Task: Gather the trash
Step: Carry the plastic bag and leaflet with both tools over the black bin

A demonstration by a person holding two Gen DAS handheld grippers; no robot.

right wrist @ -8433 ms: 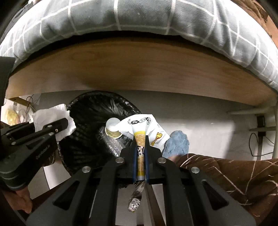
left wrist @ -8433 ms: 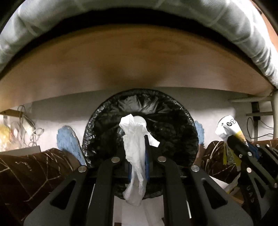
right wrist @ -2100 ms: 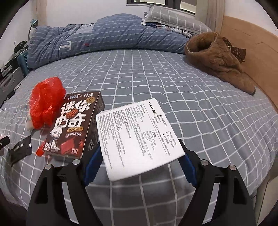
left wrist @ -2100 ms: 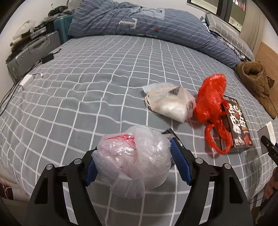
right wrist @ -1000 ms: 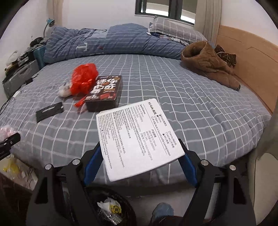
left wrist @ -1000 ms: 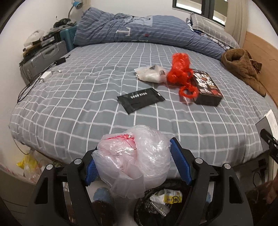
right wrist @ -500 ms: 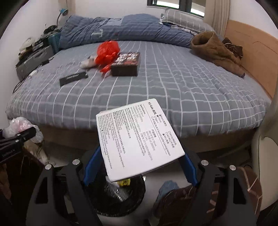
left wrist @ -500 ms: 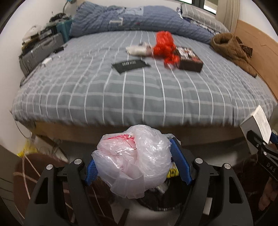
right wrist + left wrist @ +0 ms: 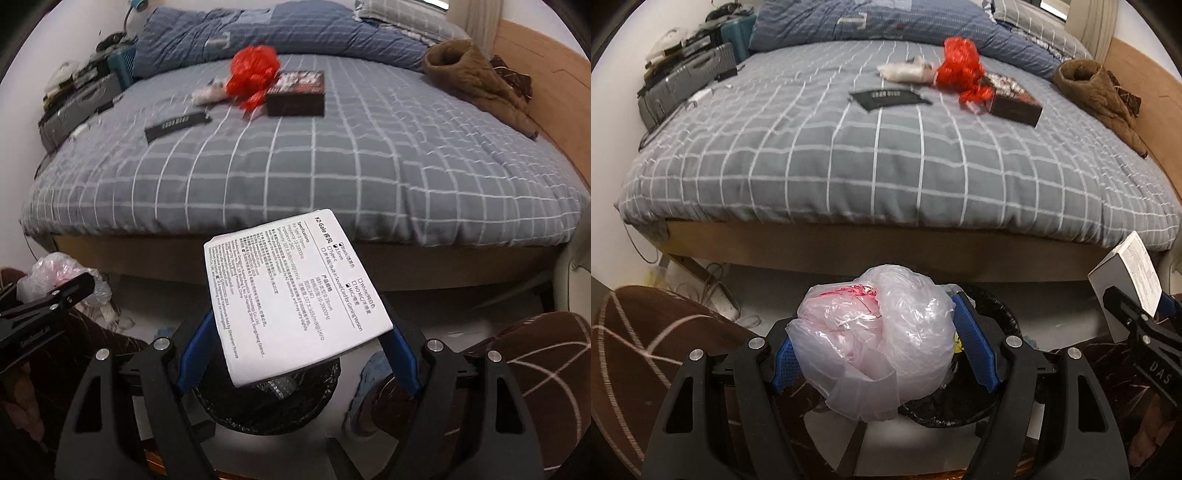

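The left gripper (image 9: pixel 882 354) pinches a crumpled plastic bag (image 9: pixel 875 343); the right gripper (image 9: pixel 295 354) clamps a white printed box (image 9: pixel 295 306) above the black-lined bin (image 9: pixel 269 398). Released off-centre, either could miss the rim.

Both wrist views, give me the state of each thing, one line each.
left gripper: shut on clear plastic bag
right gripper: shut on white box
bin: open, black liner, below both
red bag: lying on bed
dark box: lying on bed
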